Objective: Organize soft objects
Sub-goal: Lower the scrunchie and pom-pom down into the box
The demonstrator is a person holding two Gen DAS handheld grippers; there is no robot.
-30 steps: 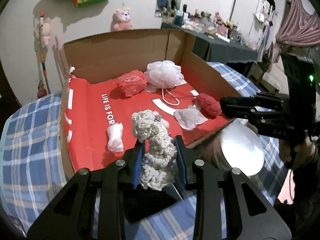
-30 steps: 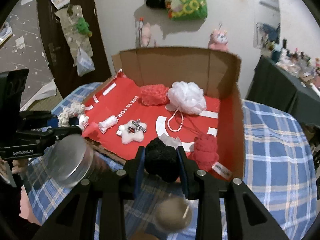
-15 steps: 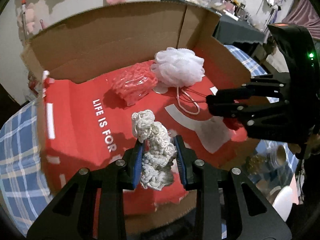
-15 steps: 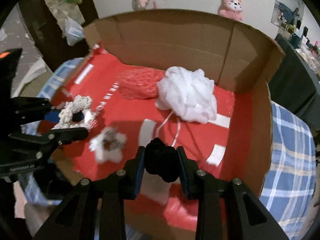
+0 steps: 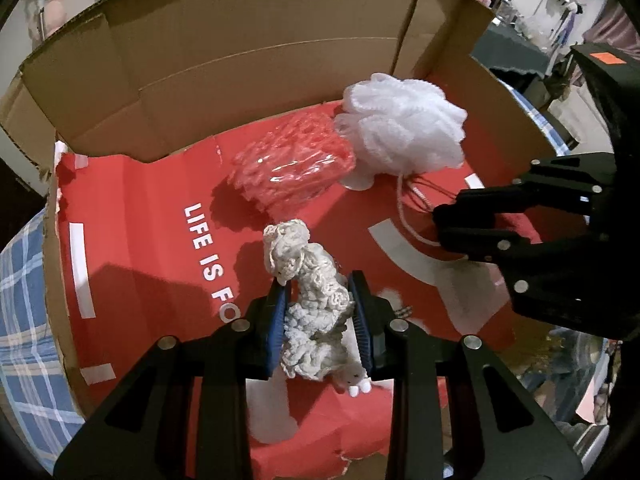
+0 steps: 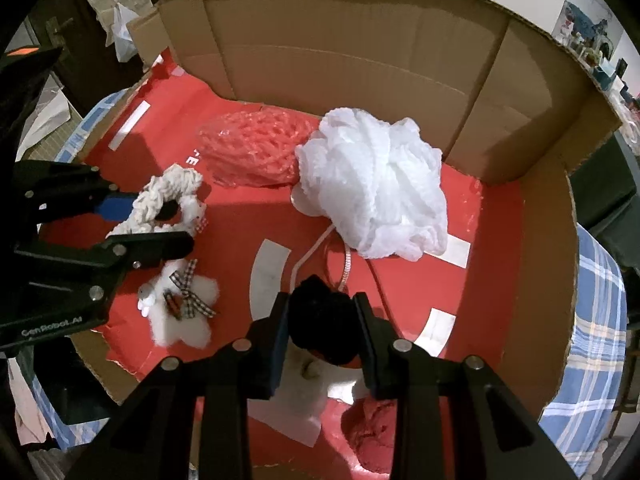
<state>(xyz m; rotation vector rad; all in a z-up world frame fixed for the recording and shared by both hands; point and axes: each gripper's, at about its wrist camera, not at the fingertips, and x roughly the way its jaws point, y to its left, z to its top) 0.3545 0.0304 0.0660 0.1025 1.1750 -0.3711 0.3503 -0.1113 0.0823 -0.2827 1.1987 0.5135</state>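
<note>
Left gripper [image 5: 320, 312] clamped on cream crochet ring [image 5: 310, 304], right gripper [image 6: 322, 328] on black pompom [image 6: 320, 320]; both above cardboard box [image 6: 360, 60] floor. Light, squashy, compressible; mid-body pinch judged secure.

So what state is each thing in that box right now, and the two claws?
Left gripper: shut on the cream crochet scrunchie.
Right gripper: shut on the black pom-pom.
White bath pouf: lying loose, cord trailing.
Red mesh bundle: lying, touching the pouf.
White plush toy: flat on the box floor.
Cardboard box: open.
</note>
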